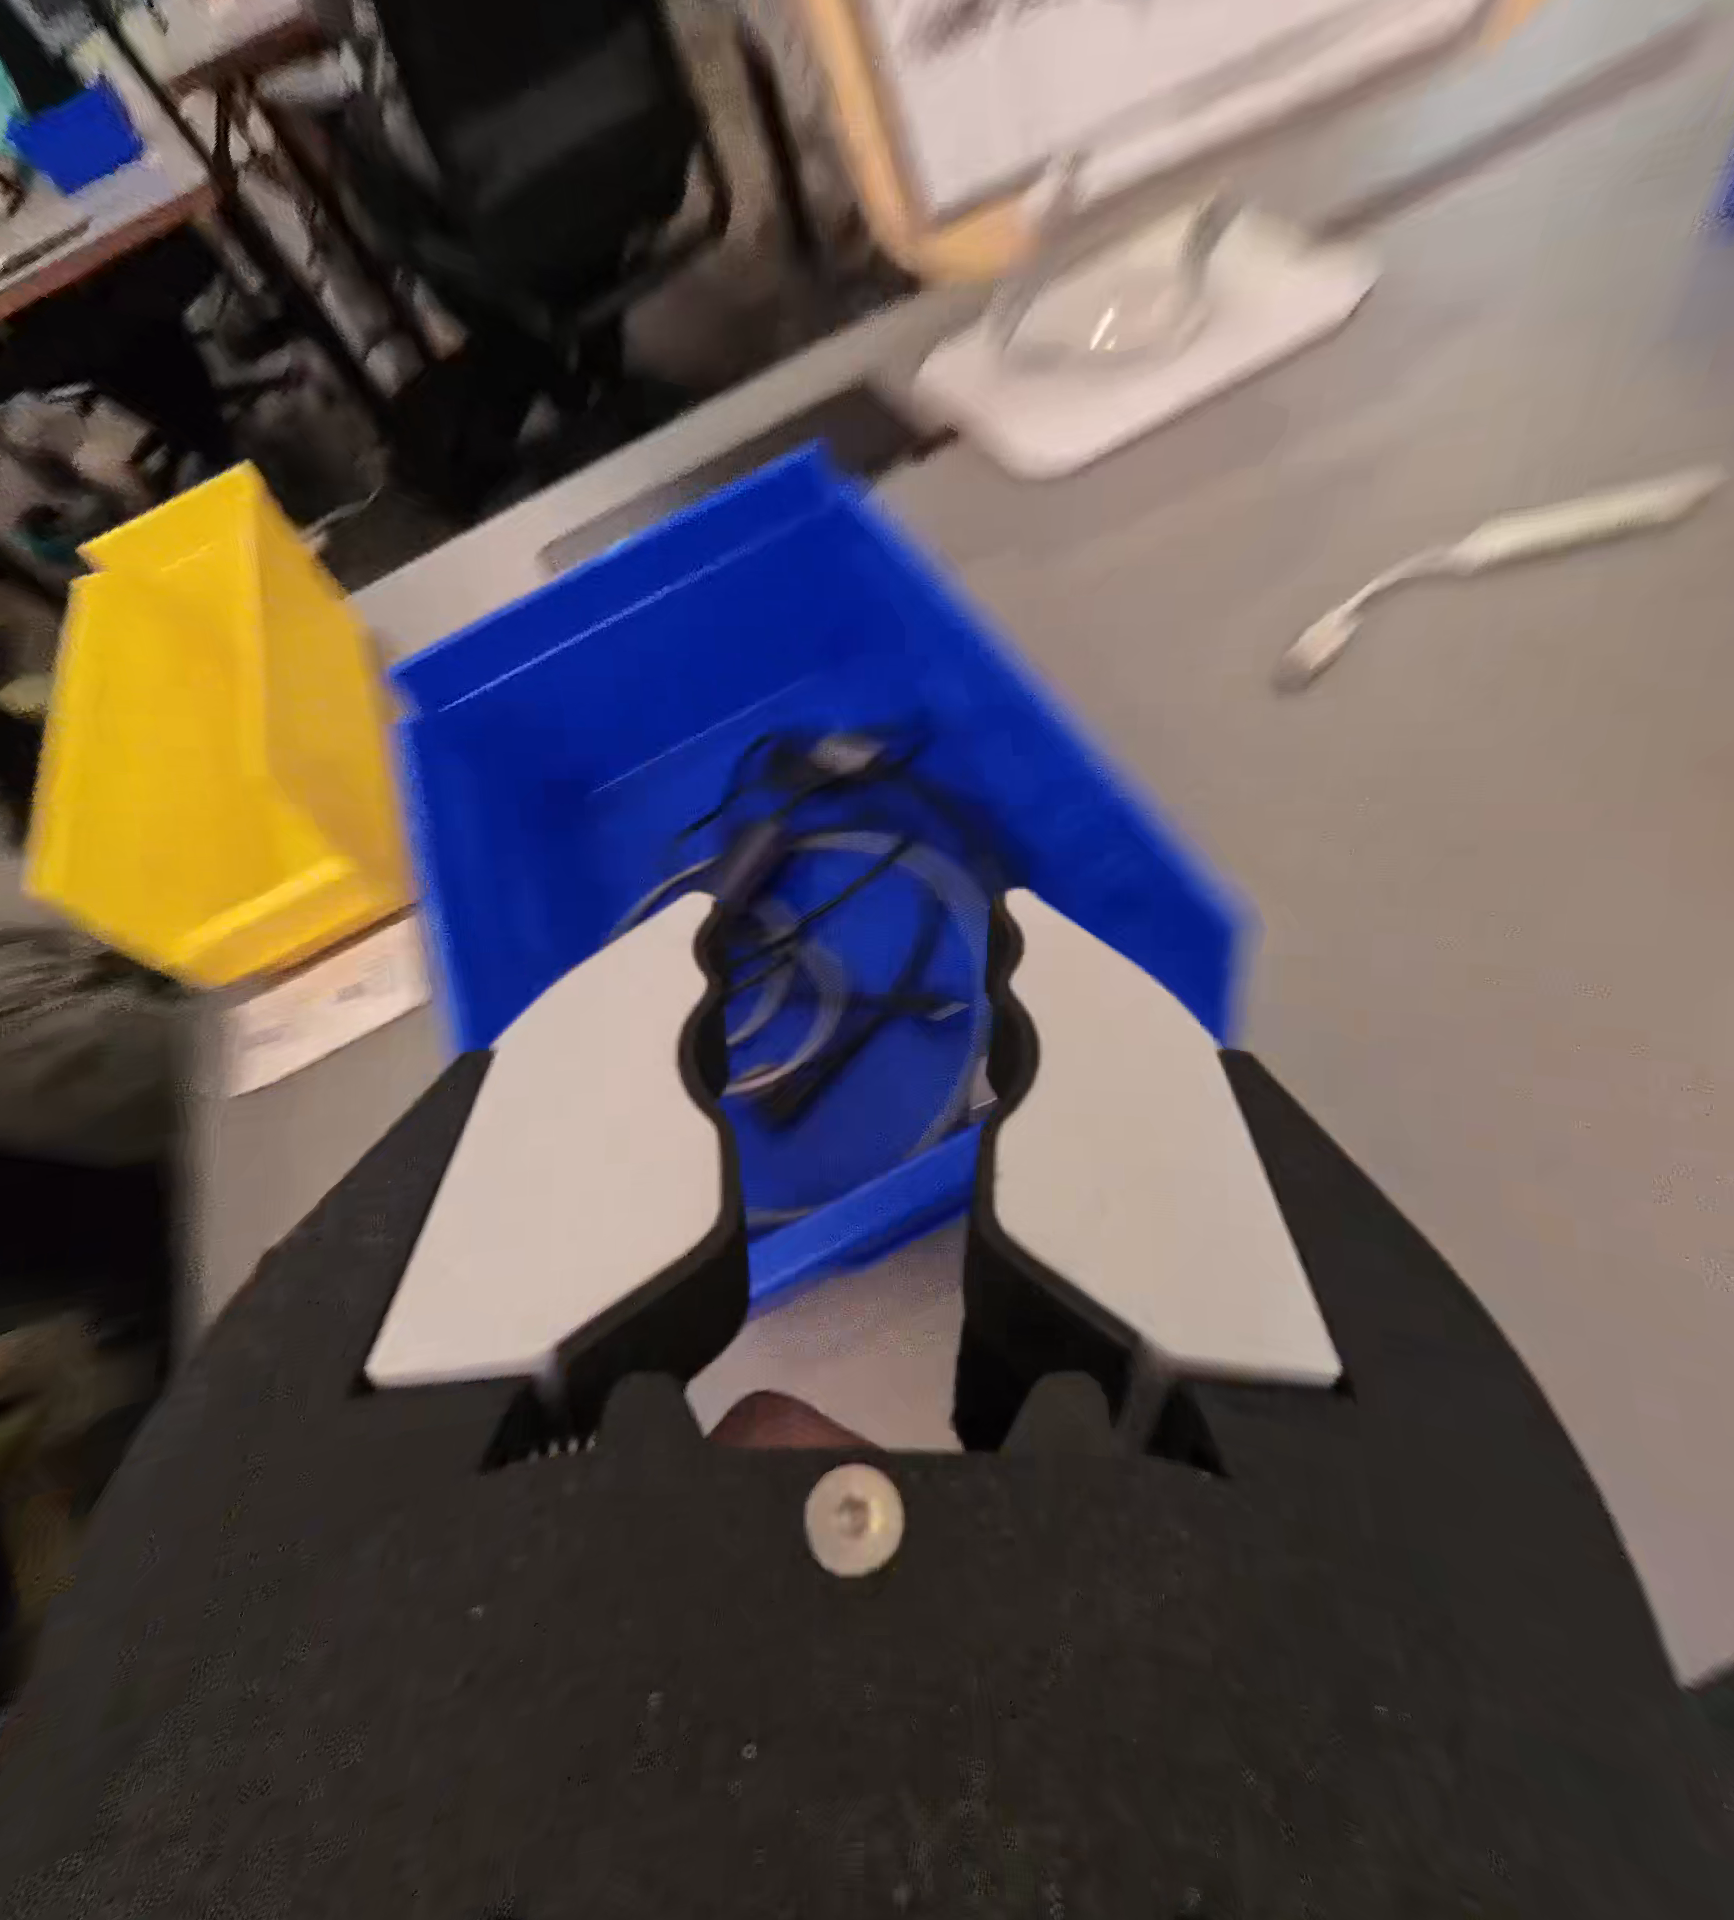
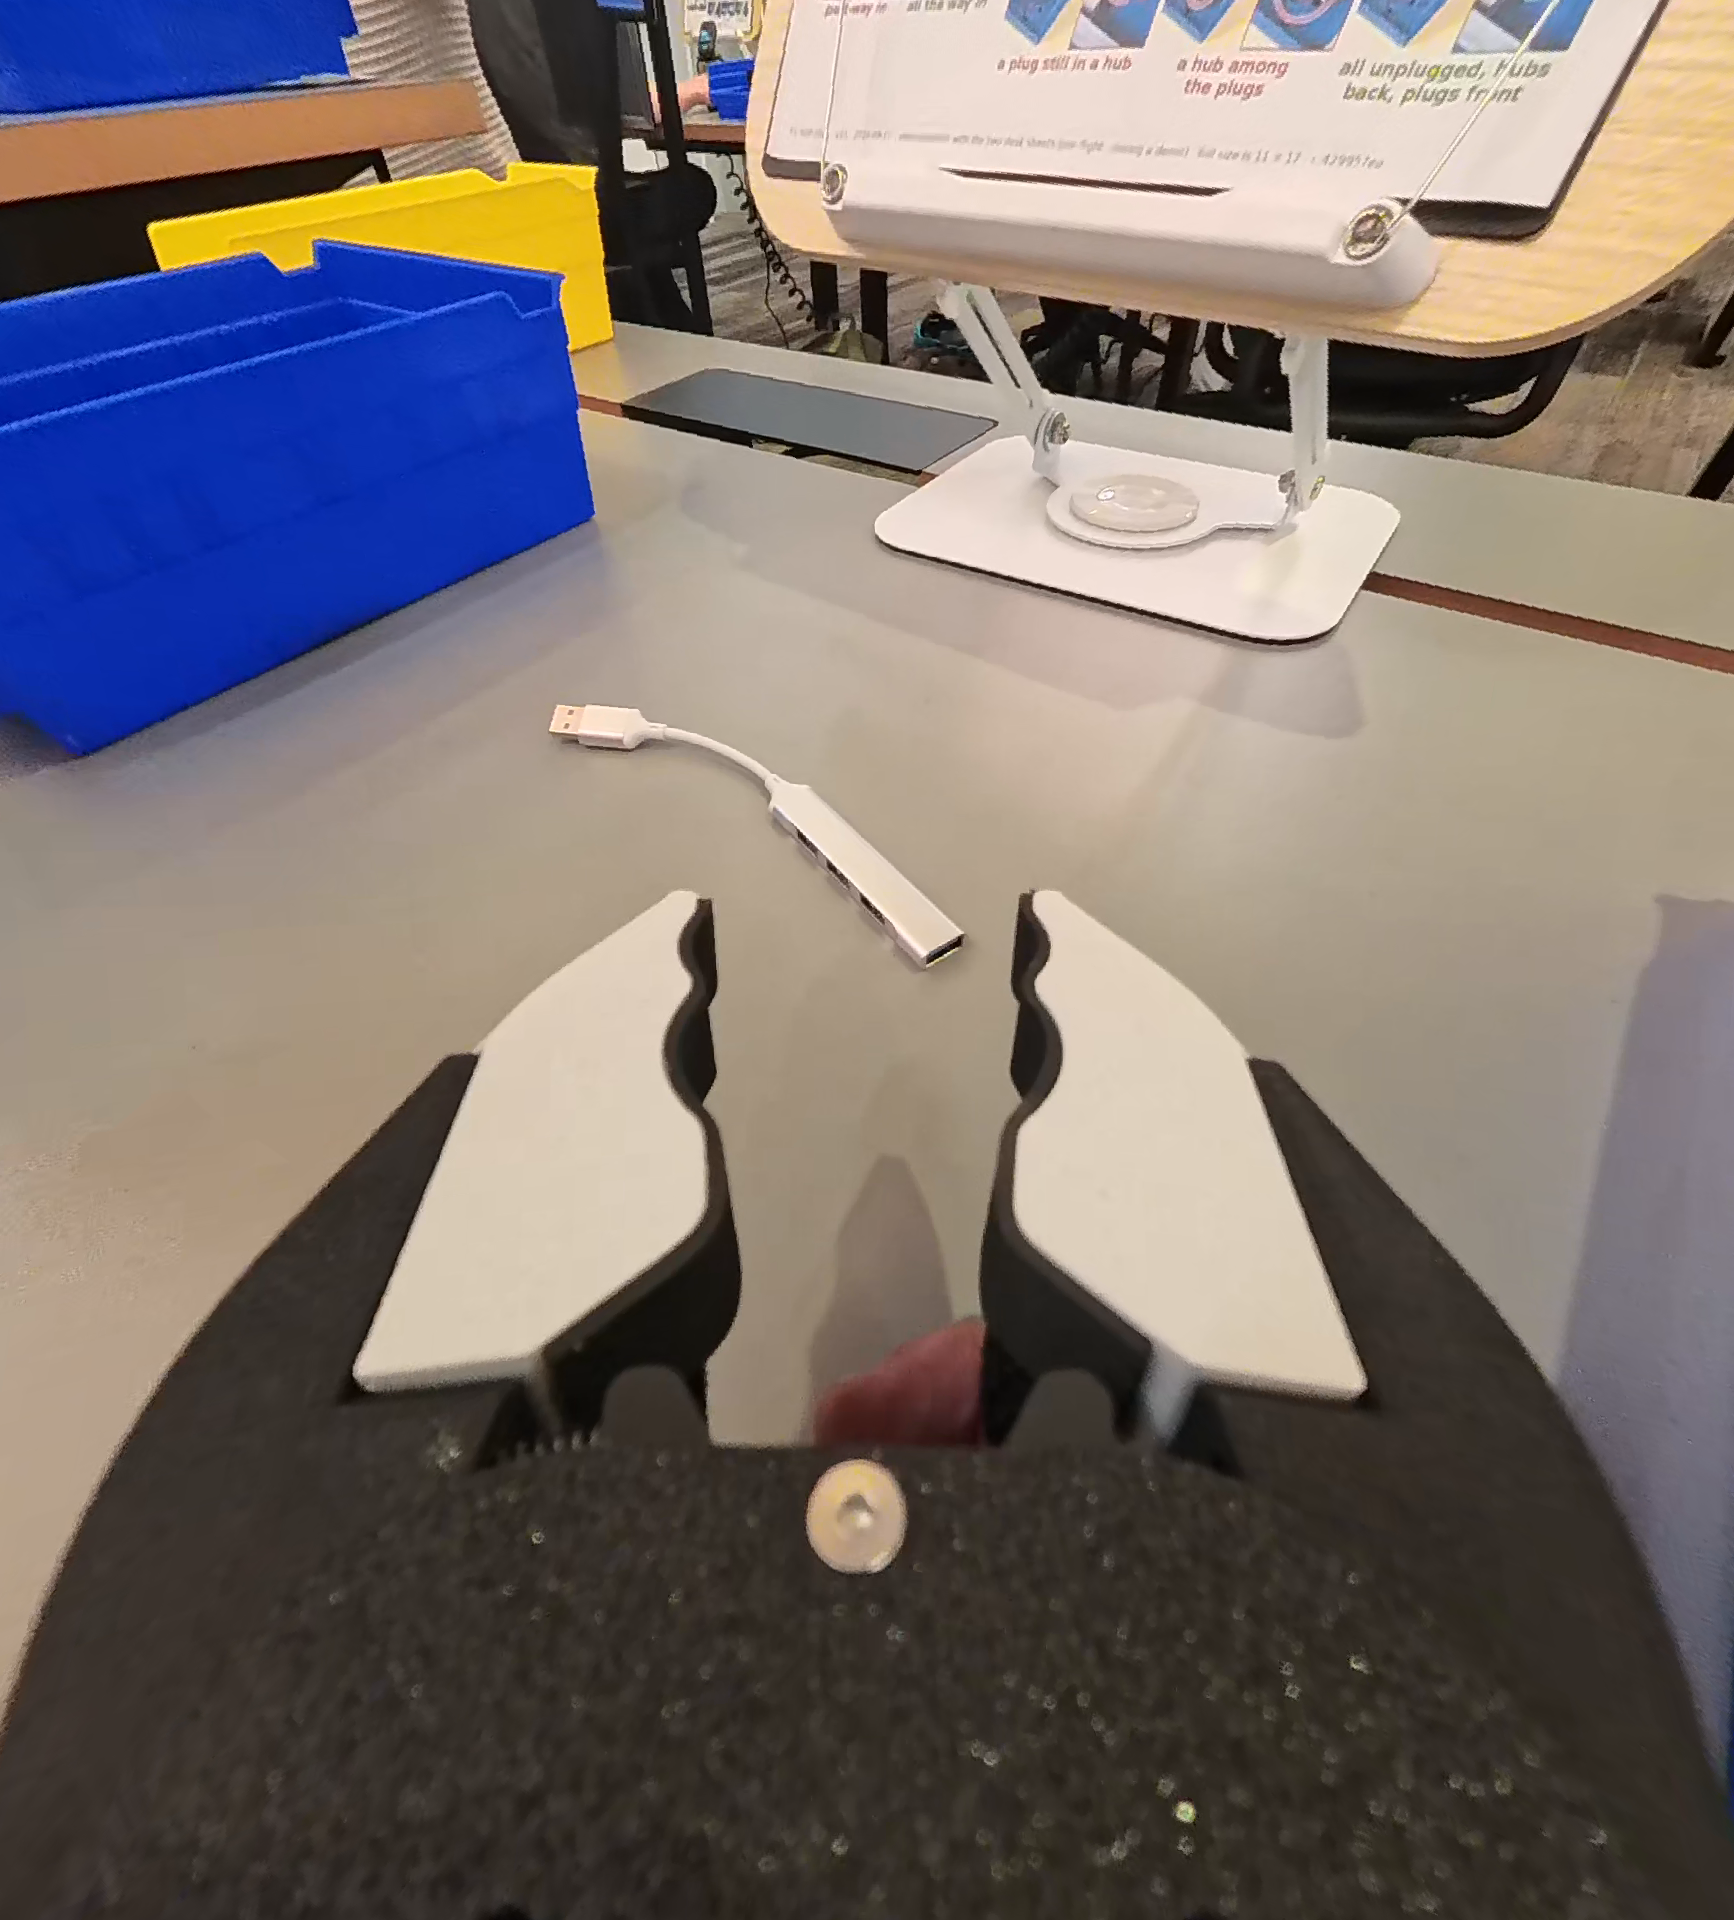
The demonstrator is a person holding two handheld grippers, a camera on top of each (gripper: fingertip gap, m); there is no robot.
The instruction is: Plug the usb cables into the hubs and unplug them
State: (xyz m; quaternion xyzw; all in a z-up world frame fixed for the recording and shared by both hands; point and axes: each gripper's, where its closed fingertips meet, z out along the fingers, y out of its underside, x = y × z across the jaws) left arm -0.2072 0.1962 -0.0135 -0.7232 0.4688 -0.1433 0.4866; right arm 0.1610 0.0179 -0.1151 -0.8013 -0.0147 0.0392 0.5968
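Fetching stage: left hand-held gripper (image 1: 847, 914), jaws apart and empty, hovers over tangled black and grey usb cables (image 1: 821, 935) in the blue plastic bin (image 1: 572, 831). Right hand-held gripper (image 2: 861, 914), equally spread and empty, faces the slim silver hub (image 2: 868, 883) on the grey table (image 2: 219, 987). Next, probably: descend, pinch one cable.

Office-like workroom, grey worktable (image 2: 323, 1039), blue parts bins (image 2: 219, 499), instruction sheet stand (image 2: 1133, 540), office chair (image 1: 551, 187)

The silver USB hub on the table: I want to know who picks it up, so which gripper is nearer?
Right. The right gripper sits open just short of the hub; the left gripper hangs open over the blue bin of cables.
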